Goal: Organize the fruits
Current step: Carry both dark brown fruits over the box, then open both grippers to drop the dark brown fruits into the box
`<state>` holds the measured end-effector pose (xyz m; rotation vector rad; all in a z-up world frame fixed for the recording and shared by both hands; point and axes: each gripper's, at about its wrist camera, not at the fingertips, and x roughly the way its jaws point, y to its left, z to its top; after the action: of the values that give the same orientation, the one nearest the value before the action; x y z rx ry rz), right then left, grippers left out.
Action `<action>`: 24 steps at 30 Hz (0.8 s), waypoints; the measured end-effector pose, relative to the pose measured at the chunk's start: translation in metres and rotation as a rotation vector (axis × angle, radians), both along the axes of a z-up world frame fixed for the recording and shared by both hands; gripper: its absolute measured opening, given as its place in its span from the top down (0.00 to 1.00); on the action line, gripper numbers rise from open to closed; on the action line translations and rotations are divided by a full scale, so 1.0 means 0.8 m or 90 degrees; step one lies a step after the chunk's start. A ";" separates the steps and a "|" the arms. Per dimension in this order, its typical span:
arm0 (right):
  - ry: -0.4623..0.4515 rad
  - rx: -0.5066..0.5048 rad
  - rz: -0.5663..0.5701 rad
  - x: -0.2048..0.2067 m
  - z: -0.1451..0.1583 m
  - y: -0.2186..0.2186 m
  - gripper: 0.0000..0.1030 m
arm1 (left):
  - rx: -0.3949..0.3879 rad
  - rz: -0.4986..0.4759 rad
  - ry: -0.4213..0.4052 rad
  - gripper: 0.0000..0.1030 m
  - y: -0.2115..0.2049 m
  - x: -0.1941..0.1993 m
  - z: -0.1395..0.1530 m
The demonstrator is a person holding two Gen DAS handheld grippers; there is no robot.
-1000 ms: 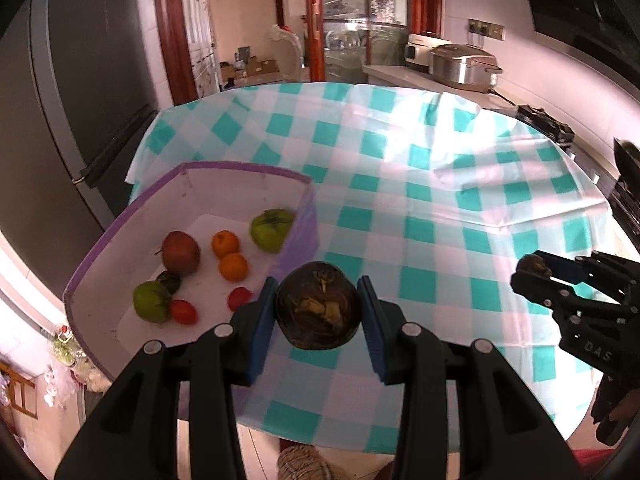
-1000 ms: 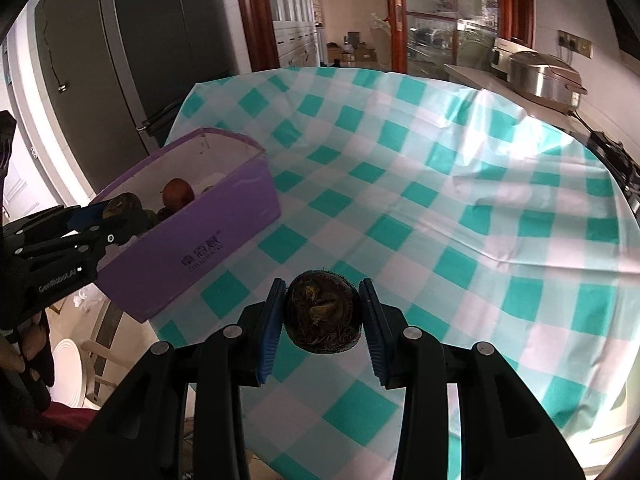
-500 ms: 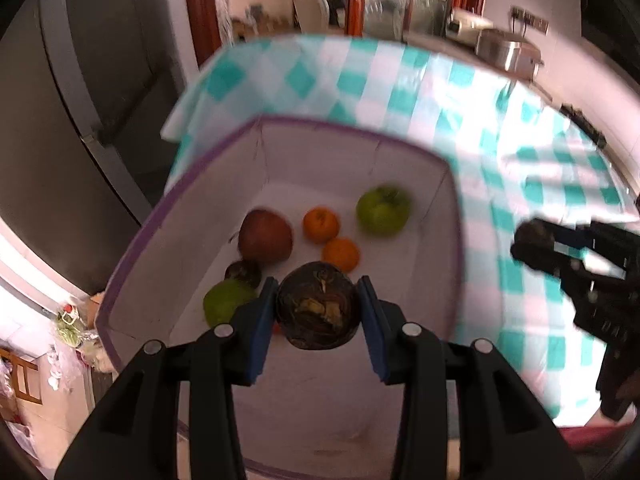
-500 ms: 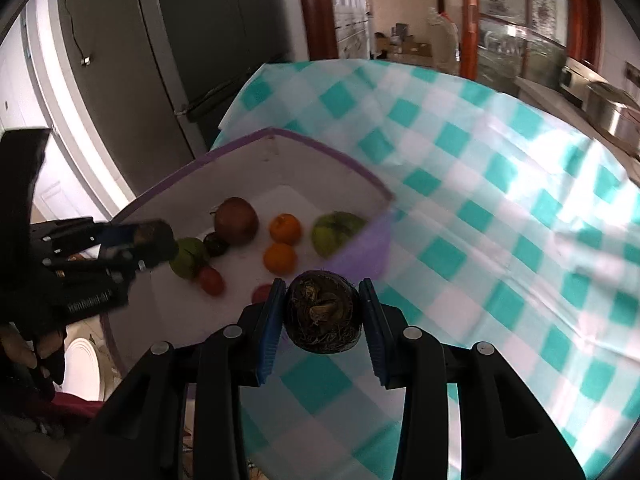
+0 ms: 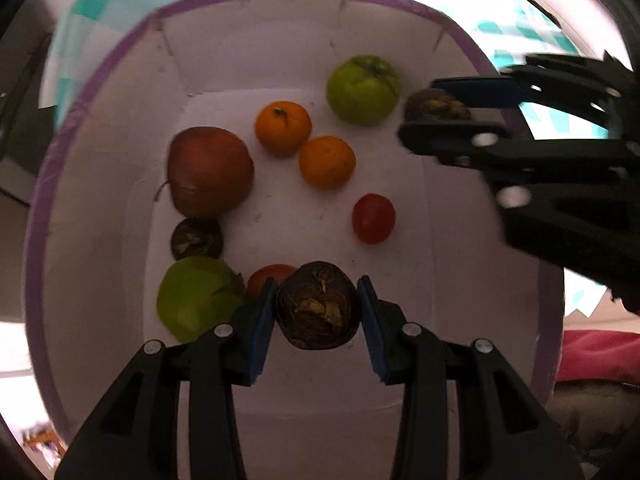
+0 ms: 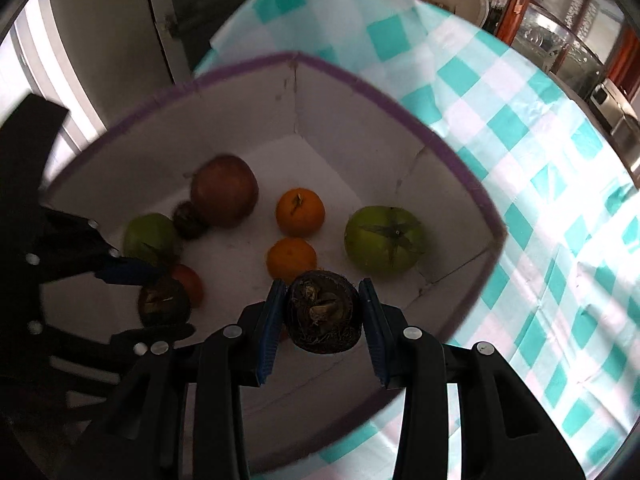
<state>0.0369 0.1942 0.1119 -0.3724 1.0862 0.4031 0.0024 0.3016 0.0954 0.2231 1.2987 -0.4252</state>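
Observation:
My left gripper (image 5: 318, 312) is shut on a dark brown water chestnut (image 5: 318, 310), held inside the purple-rimmed white box (image 5: 100, 60) above its floor. My right gripper (image 6: 322, 314) is shut on another dark water chestnut (image 6: 322, 312), over the box's near right part. In the box lie a red-brown apple (image 5: 210, 170), two oranges (image 5: 283, 126), two green fruits (image 5: 362, 88), two small red tomatoes (image 5: 373, 218) and a small dark chestnut (image 5: 196, 239). Each gripper shows in the other's view: the right one (image 5: 436, 106), the left one (image 6: 162, 300).
The box stands at the left edge of a table under a teal-and-white checked cloth (image 6: 540, 160). A dark fridge (image 6: 192, 4) stands behind it. Kitchen counters with appliances (image 6: 616, 108) lie at the far right.
Both grippers have moved left from over the cloth to over the box and lowered into it, each still holding its chestnut. The box now fills both views.

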 end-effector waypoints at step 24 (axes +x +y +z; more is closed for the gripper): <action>0.110 -0.260 0.033 0.021 -0.065 0.051 0.63 | 0.041 -0.120 0.059 0.60 0.003 0.013 -0.022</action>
<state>0.0538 0.2350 0.0598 -0.7386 1.3324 0.2608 0.0127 0.3043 0.0778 0.3859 1.3890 -0.5588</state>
